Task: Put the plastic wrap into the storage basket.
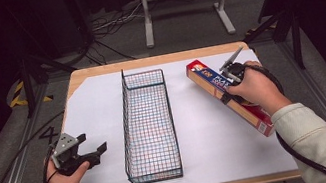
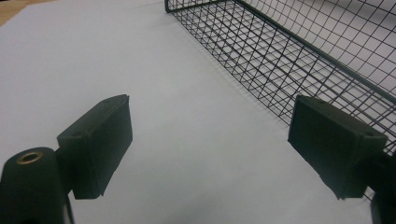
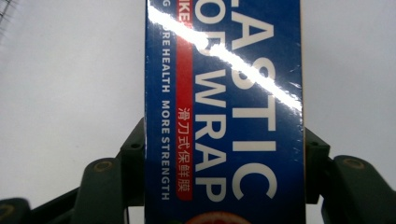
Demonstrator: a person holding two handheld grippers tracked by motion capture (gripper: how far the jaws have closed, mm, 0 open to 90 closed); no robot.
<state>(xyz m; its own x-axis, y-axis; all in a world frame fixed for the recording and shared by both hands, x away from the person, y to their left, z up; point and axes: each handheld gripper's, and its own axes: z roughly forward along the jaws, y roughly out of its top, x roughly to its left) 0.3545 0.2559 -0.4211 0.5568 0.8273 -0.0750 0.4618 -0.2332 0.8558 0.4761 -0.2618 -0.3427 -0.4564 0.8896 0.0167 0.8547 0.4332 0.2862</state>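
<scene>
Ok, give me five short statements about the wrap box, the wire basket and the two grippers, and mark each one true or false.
1. The right gripper is shut on the plastic wrap box. True.
2. The plastic wrap box lies inside the wire basket. False: it is to the right of the basket, apart from it, in the high view.
3. The left gripper has its jaws open with nothing between them. True.
4. The wire basket holds several items. False: nothing shows through its mesh but the white sheet beneath.
5. The left gripper clamps the basket's rim. False: it sits to the left of the basket, jaws pointing toward it, not touching.
</scene>
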